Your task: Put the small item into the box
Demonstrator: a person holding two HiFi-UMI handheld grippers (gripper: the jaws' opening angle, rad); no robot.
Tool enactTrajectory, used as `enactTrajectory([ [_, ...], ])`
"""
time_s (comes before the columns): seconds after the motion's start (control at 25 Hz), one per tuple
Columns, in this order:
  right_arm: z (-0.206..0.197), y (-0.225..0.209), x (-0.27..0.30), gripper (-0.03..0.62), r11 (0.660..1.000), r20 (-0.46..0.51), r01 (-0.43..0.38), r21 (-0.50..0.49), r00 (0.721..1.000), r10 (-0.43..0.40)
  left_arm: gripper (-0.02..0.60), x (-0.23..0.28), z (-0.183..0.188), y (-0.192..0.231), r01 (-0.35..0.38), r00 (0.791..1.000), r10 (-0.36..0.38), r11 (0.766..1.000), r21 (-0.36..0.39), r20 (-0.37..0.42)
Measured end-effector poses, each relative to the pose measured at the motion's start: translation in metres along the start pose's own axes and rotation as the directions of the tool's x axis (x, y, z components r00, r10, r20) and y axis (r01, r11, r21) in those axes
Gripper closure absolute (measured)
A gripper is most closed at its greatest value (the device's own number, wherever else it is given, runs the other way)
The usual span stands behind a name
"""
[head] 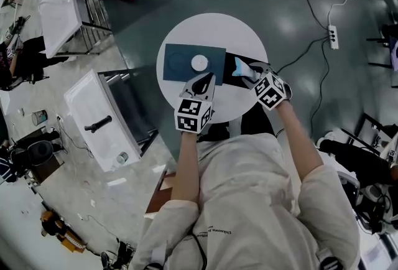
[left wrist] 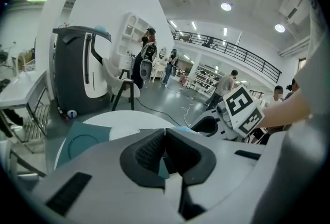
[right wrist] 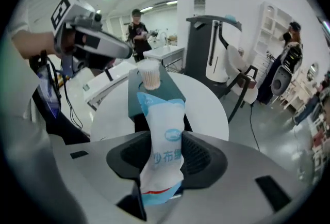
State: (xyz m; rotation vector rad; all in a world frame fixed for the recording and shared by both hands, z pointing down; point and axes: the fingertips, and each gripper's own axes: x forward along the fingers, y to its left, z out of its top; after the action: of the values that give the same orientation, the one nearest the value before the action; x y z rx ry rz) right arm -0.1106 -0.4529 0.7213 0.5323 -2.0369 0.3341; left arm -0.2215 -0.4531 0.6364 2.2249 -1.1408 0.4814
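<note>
White-blue packet (right wrist: 164, 114) long axis toward box (right wrist: 172, 83) | right gripper (right wrist: 164, 153) fingers (right wrist: 198, 158) clamping it | left gripper (left wrist: 165, 140) fingers (left wrist: 147, 153) together

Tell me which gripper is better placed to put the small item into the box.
Right. The right gripper has its jaws shut on the pouch, just beside the box. The left gripper has its jaws together with nothing between them.

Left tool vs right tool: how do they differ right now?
Left tool: jaws together, nothing between them. Right tool: jaws apart, clamped on a white-and-blue packet. Head view: left tool at the near edge of the teal box, right tool beside its right end. Shared: both over the round white table.
</note>
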Motion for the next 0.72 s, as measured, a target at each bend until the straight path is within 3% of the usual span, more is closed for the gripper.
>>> enactTrajectory([
  [0.16,-0.013,-0.006,0.024,0.396,0.994,-0.104,0.009,-0.112,0.994,-0.021,0.560,0.012,0.000,0.003,0.003,1.000,-0.003,1.000,-0.022,-0.004],
  [0.72,-0.031,-0.003,0.067,0.396,0.986,-0.245,-0.009,-0.164,0.969,-0.032,0.560,0.011,0.012,0.028,-0.029,1.000,0.030,0.998,-0.063,0.009],
])
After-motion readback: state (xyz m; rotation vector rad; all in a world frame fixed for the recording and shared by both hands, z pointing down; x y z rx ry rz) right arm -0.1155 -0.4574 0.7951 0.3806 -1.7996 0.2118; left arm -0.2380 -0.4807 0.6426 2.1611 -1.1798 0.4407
